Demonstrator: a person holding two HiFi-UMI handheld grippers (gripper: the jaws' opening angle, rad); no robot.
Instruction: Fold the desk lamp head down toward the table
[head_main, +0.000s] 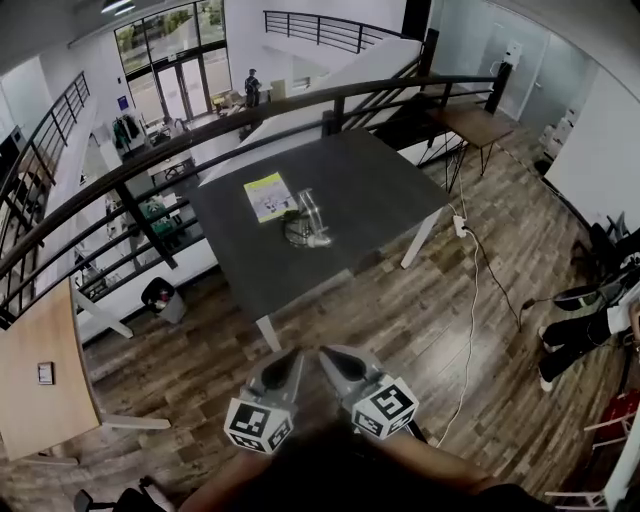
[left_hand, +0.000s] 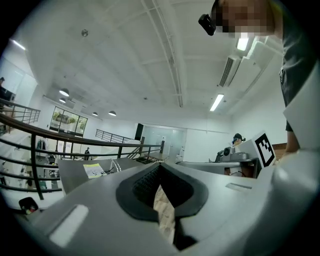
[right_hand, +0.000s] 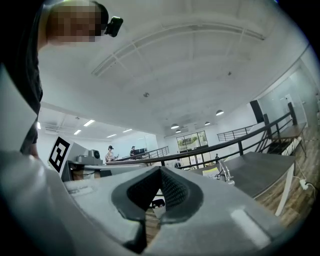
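Note:
The desk lamp (head_main: 305, 222) is a small silver lamp on the dark grey table (head_main: 370, 190), beside a yellow-green sheet (head_main: 269, 195). It also shows far off in the left gripper view, lamp (left_hand: 116, 166), and in the right gripper view, lamp (right_hand: 225, 172). My left gripper (head_main: 293, 353) and right gripper (head_main: 328, 352) hang side by side over the wooden floor, well short of the table's near corner. Both point level toward the table. The left gripper (left_hand: 160, 166) has its jaws together with nothing held. The right gripper (right_hand: 160, 169) is likewise shut and empty.
A black railing (head_main: 200, 135) runs behind the table. A cable and power strip (head_main: 462, 226) lie on the floor at the right. A wooden desk (head_main: 40, 370) stands at left, a bin (head_main: 160, 297) by the railing, a seated person's legs (head_main: 585, 325) at the far right.

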